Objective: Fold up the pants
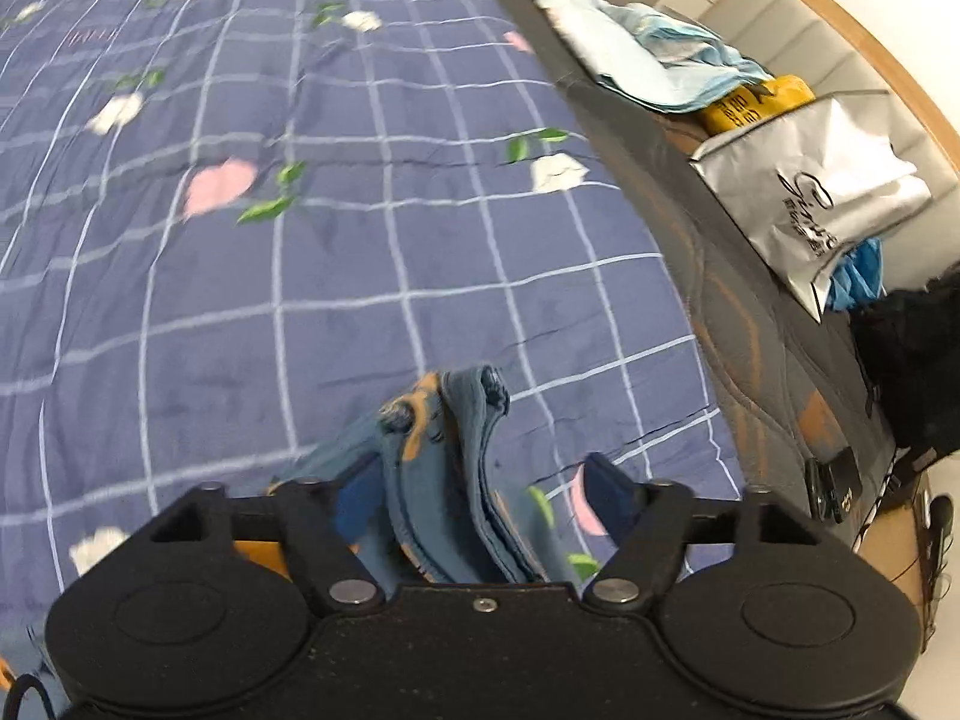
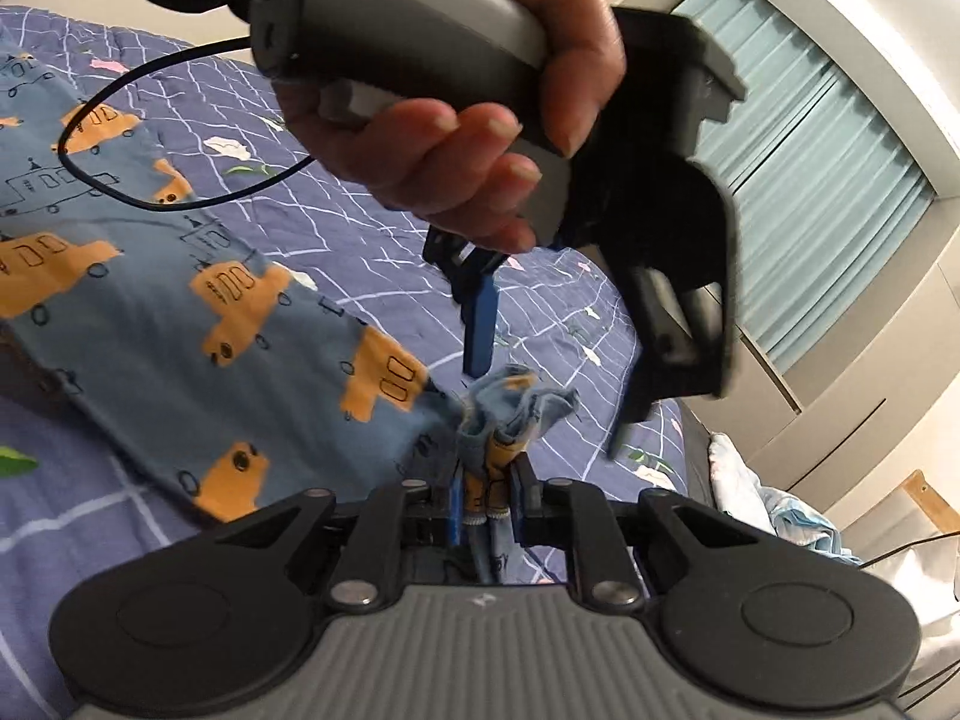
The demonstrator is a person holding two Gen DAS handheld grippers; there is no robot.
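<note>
Right tool [image 2: 486, 504] pinches the blue bus-print cotton pants [image 2: 198, 324]; wide left tool [image 1: 474, 492] at 12 o'clock risks dropping its hem

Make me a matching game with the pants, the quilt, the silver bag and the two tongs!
Things:
1. pants
2. quilt
3. silver bag
4. right tongs
5. left tongs

Descriptions:
A. shut on bunched fabric
B. purple-blue with a white grid and flowers
C. crinkly, on the bed's bare edge
D. open around a hem
E. blue with orange vehicles

Pairs: 1-E, 2-B, 3-C, 4-A, 5-D
</note>
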